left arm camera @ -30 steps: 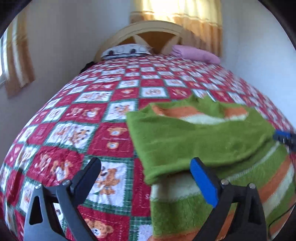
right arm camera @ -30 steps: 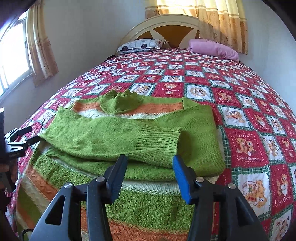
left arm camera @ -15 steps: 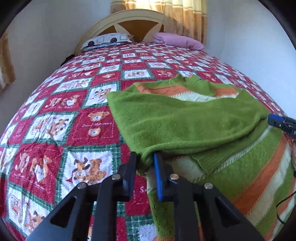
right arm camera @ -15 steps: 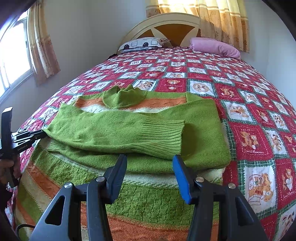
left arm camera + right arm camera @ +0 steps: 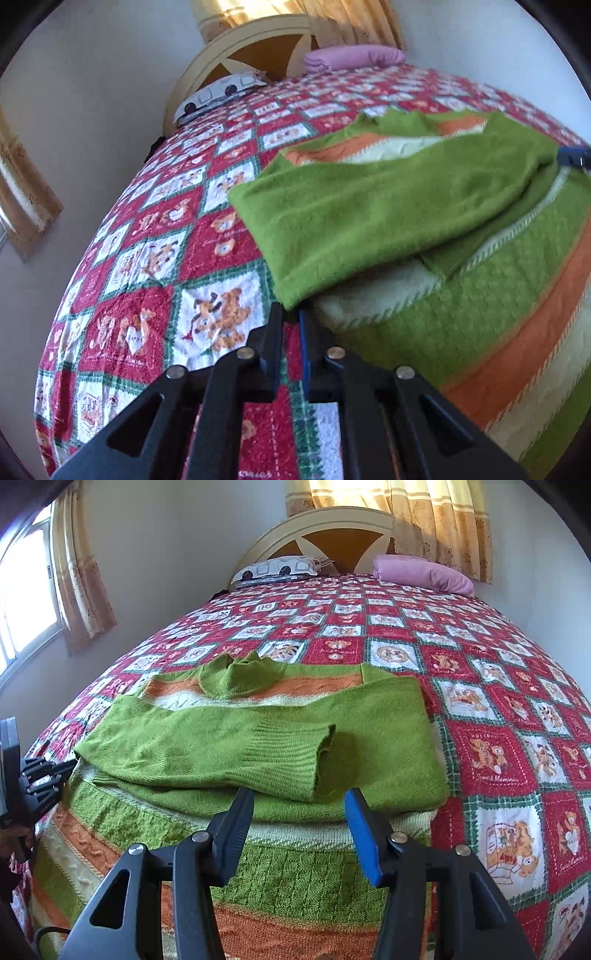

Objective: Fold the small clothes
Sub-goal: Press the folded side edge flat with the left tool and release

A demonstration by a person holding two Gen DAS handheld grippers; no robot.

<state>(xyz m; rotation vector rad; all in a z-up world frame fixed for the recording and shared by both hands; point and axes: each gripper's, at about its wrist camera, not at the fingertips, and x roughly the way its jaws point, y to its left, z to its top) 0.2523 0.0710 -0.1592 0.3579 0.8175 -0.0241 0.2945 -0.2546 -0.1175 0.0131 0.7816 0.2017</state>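
1. A green sweater (image 5: pixel 258 738) with orange and cream stripes lies flat on the bed (image 5: pixel 498 686), collar toward the headboard (image 5: pixel 332 535), hem toward the near edge.
2. Both sleeves are folded across the chest. The ribbed cuff (image 5: pixel 291 760) of the upper sleeve ends near the middle of the sweater's body.
3. Left tongs (image 5: pixel 291 314): fingers drawn nearly together at the corner of the folded sleeve, on the sweater's left edge. The corner of green knit sits right at the fingertips; whether the cloth is actually pinched between them cannot be told from this angle.
4. Right tongs (image 5: pixel 299 805): fingers stand apart, about halfway, with nothing between them. They hang above the striped lower part of the sweater, just short of the folded sleeve's cuff.
5. In the right view the left tongs show at the far left edge, beside the sweater's side, with part of a hand (image 5: pixel 14 845) under them.
6. The bed carries a red, white and green bear-print quilt (image 5: pixel 147 258). A patterned pillow (image 5: pixel 280 566) and a pink pillow (image 5: pixel 424 574) lie at the headboard.
7. Curtains (image 5: pixel 443 520) hang behind the headboard; a window (image 5: pixel 22 602) is on the left wall.
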